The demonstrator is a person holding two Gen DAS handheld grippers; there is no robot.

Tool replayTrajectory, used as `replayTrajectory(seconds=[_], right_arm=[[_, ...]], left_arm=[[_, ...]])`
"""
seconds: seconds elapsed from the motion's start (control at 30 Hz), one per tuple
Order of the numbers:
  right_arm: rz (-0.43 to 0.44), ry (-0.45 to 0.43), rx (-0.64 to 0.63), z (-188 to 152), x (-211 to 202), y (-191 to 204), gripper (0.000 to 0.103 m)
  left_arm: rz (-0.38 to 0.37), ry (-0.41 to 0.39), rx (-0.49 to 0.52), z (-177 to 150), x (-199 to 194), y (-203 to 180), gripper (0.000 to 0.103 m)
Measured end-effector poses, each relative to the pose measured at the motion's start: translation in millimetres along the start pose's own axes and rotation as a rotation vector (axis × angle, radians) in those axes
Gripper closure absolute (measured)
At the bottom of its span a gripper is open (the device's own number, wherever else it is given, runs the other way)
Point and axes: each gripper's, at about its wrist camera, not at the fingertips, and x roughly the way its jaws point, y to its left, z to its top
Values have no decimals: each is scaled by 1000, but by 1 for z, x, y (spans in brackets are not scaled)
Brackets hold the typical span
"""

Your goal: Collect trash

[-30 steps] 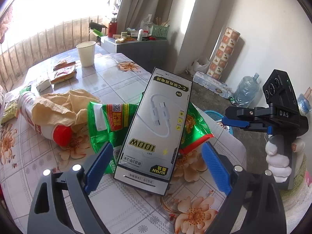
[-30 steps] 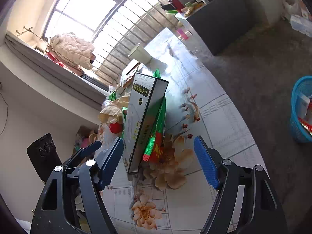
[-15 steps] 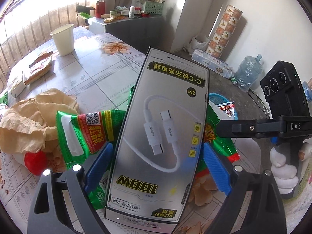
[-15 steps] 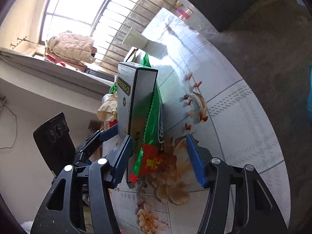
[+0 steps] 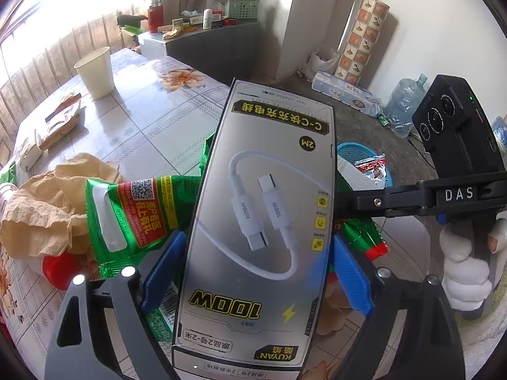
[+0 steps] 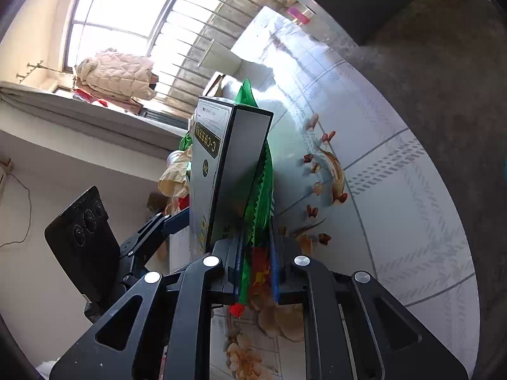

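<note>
A silver cable box (image 5: 266, 221) lies on top of a green snack packet (image 5: 136, 215) on the floral table (image 5: 142, 120). My left gripper (image 5: 256, 247) straddles the box. Its blue pads (image 5: 164, 269) stand close beside both long edges and its jaws are closing slightly. In the right wrist view, my right gripper (image 6: 255, 240) is closing on the serrated end of the green packet (image 6: 259, 190), pinched between its pads just under the box (image 6: 218, 171). In the left wrist view, the right gripper's tips are hidden behind the box.
Crumpled brown paper (image 5: 41, 209) and a red-capped bottle (image 5: 57, 269) lie left of the packet. A paper cup (image 5: 95, 72) and small wrappers (image 5: 60, 120) sit further back. A blue basket (image 5: 358, 155) holding trash stands on the floor past the table edge. A white-gloved hand (image 5: 462, 262) holds the right gripper.
My left gripper came forward and down until it straddled the box. The right jaws went from wide apart to pinched on the green packet's end.
</note>
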Motion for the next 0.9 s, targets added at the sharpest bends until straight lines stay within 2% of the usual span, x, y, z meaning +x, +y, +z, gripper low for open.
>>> replayTrajectory(seconds=[0.17, 0.3, 0.47, 0.67, 0.9], right_arm=[[16, 6, -5, -4, -3, 6, 95], [32, 17, -9, -13, -12, 10, 96], [22, 15, 12, -27, -27, 7, 96], [-2, -19, 54, -44, -53, -2, 96], [-48, -45, 55, -62, -72, -3, 89]], left_arm=[[-25, 12, -30, -6, -8, 1, 17], [-36, -7, -84, -21, -28, 3, 17], [-34, -41, -196, -52, -60, 14, 18], [-14, -59, -383, -98, -87, 33, 19], [32, -16, -462, -136, -88, 32, 19]])
